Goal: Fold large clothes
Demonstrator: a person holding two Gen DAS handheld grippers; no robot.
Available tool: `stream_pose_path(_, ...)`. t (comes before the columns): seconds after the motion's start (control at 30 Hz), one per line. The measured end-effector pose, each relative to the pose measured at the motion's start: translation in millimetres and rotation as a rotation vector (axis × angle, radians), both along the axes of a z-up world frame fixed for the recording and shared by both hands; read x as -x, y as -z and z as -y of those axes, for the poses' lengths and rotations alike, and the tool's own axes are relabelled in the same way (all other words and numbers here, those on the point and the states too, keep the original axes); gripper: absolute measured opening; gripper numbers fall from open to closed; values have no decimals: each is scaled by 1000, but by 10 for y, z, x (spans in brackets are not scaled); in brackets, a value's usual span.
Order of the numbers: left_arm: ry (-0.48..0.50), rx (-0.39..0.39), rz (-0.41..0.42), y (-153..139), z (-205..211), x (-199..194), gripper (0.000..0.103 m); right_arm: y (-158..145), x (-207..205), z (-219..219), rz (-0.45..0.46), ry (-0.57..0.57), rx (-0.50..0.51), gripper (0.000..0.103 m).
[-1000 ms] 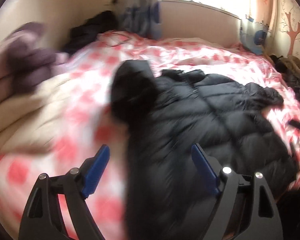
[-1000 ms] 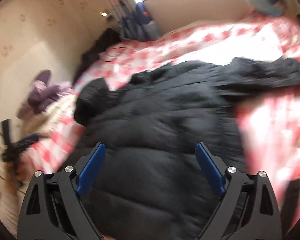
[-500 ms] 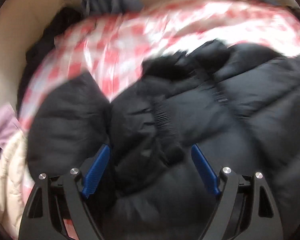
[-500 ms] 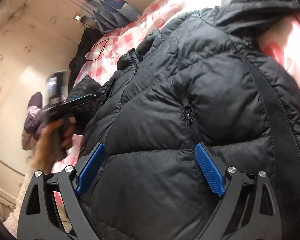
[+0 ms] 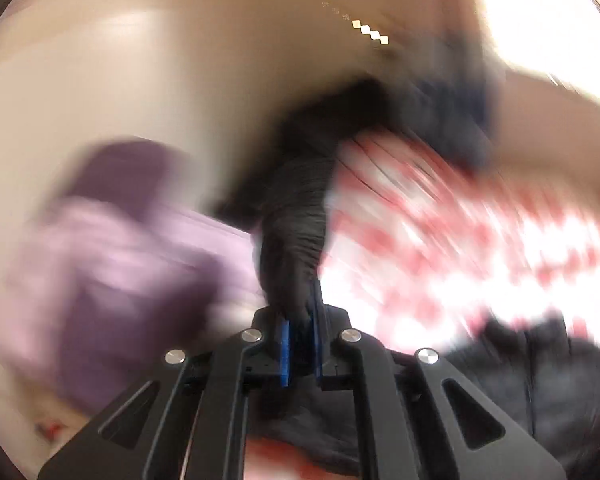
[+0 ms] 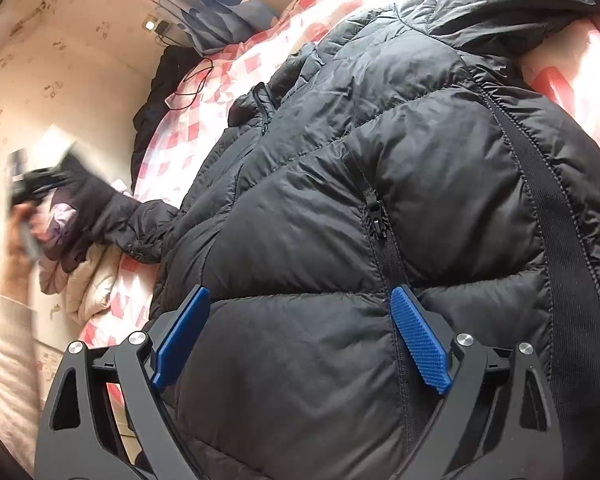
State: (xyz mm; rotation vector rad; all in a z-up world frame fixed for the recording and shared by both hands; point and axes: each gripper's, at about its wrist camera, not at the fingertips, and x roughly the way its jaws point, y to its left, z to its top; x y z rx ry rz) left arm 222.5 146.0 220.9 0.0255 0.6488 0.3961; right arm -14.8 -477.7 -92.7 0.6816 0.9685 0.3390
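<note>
On the checked bedspread | my black puffer jacket lies spread | my left gripper has just closed, clamping its sleeve | my right gripper gapes over the jacket's front, holding nothing.

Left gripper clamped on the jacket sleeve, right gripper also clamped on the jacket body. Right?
Not quite. The left gripper has just closed on the black sleeve, as the left wrist view shows. But the right gripper is open: the right wrist view shows its blue pads spread wide over the jacket, clamping nothing.
</note>
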Motion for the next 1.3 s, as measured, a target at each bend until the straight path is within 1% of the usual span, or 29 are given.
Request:
stream_pose_path(0.03, -83, 39, 19, -275, -395, 125, 14, 10, -6, -15, -2, -4, 11, 89)
stream_pose_path(0.1, -165, 127, 23, -523, -931, 328, 19, 24, -10, -35, -6, -11, 28, 89)
stream_pose_path(0.13, -205, 206, 39, -639, -1239, 504, 20, 35, -15, -51, -9, -14, 37, 89)
stream_pose_path(0.17, -215, 250, 64, -696, -1383, 637, 23, 42, -18, -55, -10, -14, 39, 89)
stream_pose_path(0.2, -225, 286, 101, -755, -1514, 821, 29, 46, -20, -54, -10, -14, 38, 89)
stream_pose_path(0.23, -231, 301, 119, -771, -1569, 926, 36, 53, -24, -55, -9, -17, 39, 89)
stream_pose_path(0.27, -245, 306, 123, -767, -1618, 1054, 61, 65, -27, -64, -9, -21, 45, 90)
stream_pose_path(0.3, -247, 312, 105, -724, -1655, 1126, 87, 78, -31, -77, -10, -28, 53, 90)
stream_pose_path(0.37, -207, 339, 18, -590, -1725, 1153, 90, 88, -38, -114, -10, -37, 80, 90)
stream_pose_path(0.4, -200, 348, 15, -538, -1724, 1191, 90, 81, -41, -135, -6, -44, 94, 90)
stream_pose_path(0.43, -220, 356, 55, -521, -1733, 1309, 90, 65, -42, -146, -1, -50, 101, 90)
stream_pose_path(0.47, -236, 366, 105, -527, -1710, 1459, 90, 44, -38, -137, 8, -55, 79, 90)
stream_pose_path(0.5, -226, 378, 139, -533, -1659, 1558, 90, -1, -26, -92, 30, -50, 36, 90)
stream_pose_path(0.53, -185, 390, 175, -515, -1570, 1734, 90, -64, -4, -13, 69, -46, -49, 90)
stream_pose_path(0.57, -135, 374, 199, -476, -1370, 1888, 90, -125, 18, 65, 100, -35, -111, 90)
stream_pose_path(0.63, -29, 324, 215, -343, -941, 2057, 90, -299, 116, 389, 186, 33, -243, 90)
stream_pose_path(0.67, 60, 319, 216, -172, -584, 2170, 93, -360, 163, 581, 216, 73, -300, 91)
stream_pose_path(0.7, 110, 323, 207, -44, -371, 2233, 95, -393, 196, 754, 230, 111, -337, 92)
stream_pose_path(0.73, 181, 339, 191, 178, -54, 2279, 95, -438, 246, 1053, 247, 180, -371, 94)
stream_pose_path(0.8, 302, 382, 152, 565, 460, 2275, 95, -515, 267, 1522, 259, 251, -348, 94)
stream_pose_path(0.83, 382, 417, 121, 843, 804, 2254, 95, -558, 270, 1865, 252, 305, -305, 94)
stream_pose_path(0.9, 463, 465, 63, 1297, 1343, 2153, 95, -568, 266, 2409, 238, 405, -292, 95)
stream_pose_path(0.93, 487, 490, 44, 1451, 1510, 2127, 95, -544, 256, 2694, 234, 451, -307, 95)
stream_pose_path(0.97, 526, 543, 10, 1683, 1792, 2043, 95, -497, 242, 3037, 214, 519, -314, 95)
stream_pose_path(1.03, 548, 617, -34, 2000, 2177, 1865, 95, -379, 160, 3647, 185, 619, -344, 95)
stream_pose_path(1.13, 546, 667, -58, 2388, 2606, 1583, 95, -226, -53, 4291, 136, 734, -328, 95)
stream_pose_path(1.17, 547, 678, -54, 2454, 2662, 1512, 95, -168, -129, 4438, 129, 750, -335, 95)
stream_pose_path(1.2, 550, 681, -49, 2505, 2703, 1577, 95, -113, -205, 4561, 122, 770, -340, 95)
stream_pose_path(1.3, 572, 645, -48, 2666, 2833, 1510, 95, 90, -491, 4919, 118, 801, -377, 95)
